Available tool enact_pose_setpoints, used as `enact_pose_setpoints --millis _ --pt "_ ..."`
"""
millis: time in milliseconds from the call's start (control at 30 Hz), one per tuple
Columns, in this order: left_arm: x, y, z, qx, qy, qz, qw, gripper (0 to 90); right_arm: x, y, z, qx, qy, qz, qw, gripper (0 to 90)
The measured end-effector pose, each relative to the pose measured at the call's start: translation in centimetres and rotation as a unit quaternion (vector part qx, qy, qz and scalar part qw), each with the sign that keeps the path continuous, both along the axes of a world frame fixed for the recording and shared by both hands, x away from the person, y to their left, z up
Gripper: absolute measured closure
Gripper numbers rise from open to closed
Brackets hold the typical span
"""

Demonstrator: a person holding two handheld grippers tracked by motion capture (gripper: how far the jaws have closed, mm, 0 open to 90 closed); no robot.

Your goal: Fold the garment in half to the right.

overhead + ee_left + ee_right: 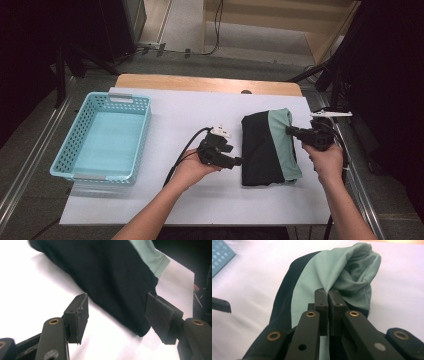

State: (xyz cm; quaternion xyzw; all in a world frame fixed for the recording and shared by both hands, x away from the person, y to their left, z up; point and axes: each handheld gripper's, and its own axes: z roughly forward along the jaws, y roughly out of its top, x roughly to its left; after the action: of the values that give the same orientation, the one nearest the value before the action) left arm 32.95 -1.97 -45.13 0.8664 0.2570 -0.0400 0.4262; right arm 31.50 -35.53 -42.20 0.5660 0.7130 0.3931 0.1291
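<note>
A folded garment (267, 147), black with a mint-green panel, lies on the right part of the white sheet (185, 107). My left gripper (239, 161) lies at the garment's left edge with its jaws wide open. In the left gripper view the black cloth (112, 277) lies just beyond the gripper (117, 312), and nothing is between the pads. My right gripper (289, 130) reaches in from the right side. In the right gripper view this gripper (327, 293) is shut on the green fabric (344, 272), which bunches up beyond the tips.
A light blue plastic basket (70, 145) stands empty at the left of the sheet; its corner (220, 255) appears in the right gripper view. The wooden table edge (200, 82) runs along the back. Black stands and cables crowd the floor beyond and to the right.
</note>
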Motion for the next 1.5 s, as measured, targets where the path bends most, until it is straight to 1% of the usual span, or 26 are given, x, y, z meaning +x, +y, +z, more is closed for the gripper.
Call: enact_pose_setpoints --millis 133,267,367,467,600,700,800,833,900,933,1000,1033,1133,1333,1367,1400,1433,1467,1500 --pt "0.4 -0.1 0.2 -0.003 -0.001 0.0 1.0 37.0 -0.6 -1.4 0.1 0.006 0.002 -0.016 0.9998 84.4" --pt "0.5 -0.4 0.2 -0.002 -0.002 -0.005 1.0 37.1 -0.9 -2.6 -0.3 0.005 0.009 -0.037 0.9993 84.4" --pt "0.6 -0.7 0.1 -0.005 0.003 -0.007 1.0 37.1 -0.9 -3.7 -0.8 0.002 0.018 -0.053 0.9984 84.4" --pt "0.5 -0.8 -0.1 0.002 0.002 -0.011 0.9999 37.1 -0.3 -4.5 -1.6 0.001 0.031 -0.067 0.9973 84.4" --pt "0.6 -0.7 -0.2 0.007 0.004 -0.01 0.9999 37.1 0.8 -5.3 -3.1 0.002 0.055 -0.083 0.995 84.5" --pt "0.5 -0.6 -0.2 0.008 0.004 -0.009 0.9999 37.1 1.6 -5.6 -4.1 -0.002 0.07 -0.086 0.9938 84.5" --pt "0.5 -0.6 -0.3 0.011 0.004 -0.009 0.9999 37.1 2.2 -5.5 -4.9 -0.002 0.079 -0.084 0.9933 84.5" --pt "0.5 -0.6 -0.4 0.01 0.003 -0.008 0.9999 37.1 2.4 -5.3 -5.2 -0.005 0.081 -0.084 0.9932 84.5" --pt "0.3 -0.6 -0.3 0.003 0.0 -0.009 1.0 37.1 2.8 -5.0 -5.7 -0.018 0.086 -0.08 0.9929 84.5" --pt "0.3 -0.7 -0.3 0.001 -0.002 -0.01 0.9999 37.2 3.1 -4.7 -6.1 -0.022 0.092 -0.081 0.9922 84.5" --pt "0.1 -0.7 -0.2 0.003 -0.007 -0.013 0.9999 37.2 3.5 -4.4 -6.7 -0.031 0.099 -0.076 0.9917 84.5" --pt "0.2 -0.6 -0.2 0.006 -0.008 -0.015 0.9998 37.1 3.7 -4.2 -7.0 -0.033 0.106 -0.076 0.9909 84.5" --pt "0.2 -0.5 -0.3 0.006 -0.005 -0.011 0.9999 37.2 4.2 -3.7 -7.9 -0.053 0.115 -0.071 0.9895 84.6" --pt "0.3 -0.4 -0.4 0.008 -0.007 -0.009 0.9999 37.1 4.1 -3.3 -8.2 -0.045 0.112 -0.075 0.9898 84.9" --pt "0.3 -0.4 -0.4 0.009 -0.008 -0.009 0.9999 37.1 4.0 -3.2 -8.1 -0.039 0.116 -0.077 0.9894 84.9" --pt "0.3 -0.4 -0.4 0.009 -0.008 -0.008 0.9999 37.2 4.0 -3.1 -8.0 -0.029 0.12 -0.076 0.9895 84.9" --pt "0.3 -0.3 -0.4 0.008 -0.008 -0.007 0.9999 37.2 3.9 -3.0 -7.9 -0.021 0.12 -0.073 0.9899 84.9" --pt "0.4 -0.3 -0.4 0.01 -0.01 -0.007 0.9999 37.2 3.9 -2.7 -7.8 -0.017 0.119 -0.071 0.9902 84.9" --pt "0.4 -0.3 -0.4 0.009 -0.01 -0.006 0.9999 37.2 3.9 -2.4 -7.7 -0.019 0.116 -0.067 0.9908 84.9"
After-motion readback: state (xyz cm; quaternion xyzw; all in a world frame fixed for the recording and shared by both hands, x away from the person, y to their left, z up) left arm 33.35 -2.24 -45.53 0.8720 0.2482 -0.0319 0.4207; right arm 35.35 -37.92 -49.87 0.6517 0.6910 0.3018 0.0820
